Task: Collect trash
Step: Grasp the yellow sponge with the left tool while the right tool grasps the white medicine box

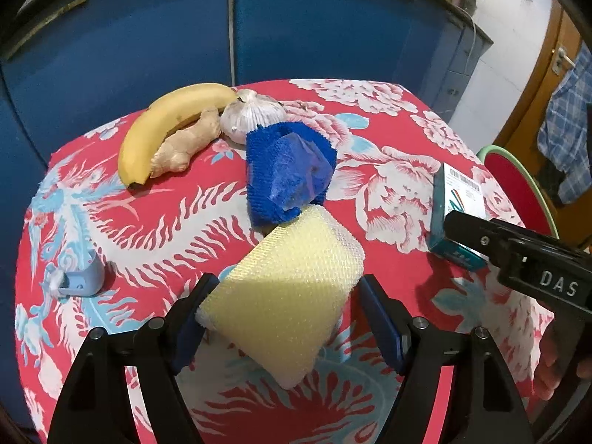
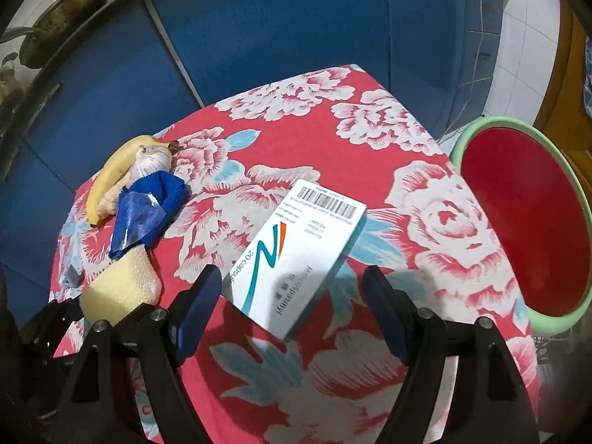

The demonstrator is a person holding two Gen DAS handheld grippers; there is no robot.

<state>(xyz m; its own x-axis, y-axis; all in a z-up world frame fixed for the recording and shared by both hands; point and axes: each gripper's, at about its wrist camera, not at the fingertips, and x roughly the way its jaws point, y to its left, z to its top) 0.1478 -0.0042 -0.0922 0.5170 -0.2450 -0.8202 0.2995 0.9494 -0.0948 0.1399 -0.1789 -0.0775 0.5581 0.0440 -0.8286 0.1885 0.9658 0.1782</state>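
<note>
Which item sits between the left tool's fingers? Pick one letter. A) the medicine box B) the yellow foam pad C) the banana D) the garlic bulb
B: in the left wrist view the yellow foam pad lies between the fingers of the left tool, while the banana, garlic bulb and medicine box lie elsewhere on the table.
</note>
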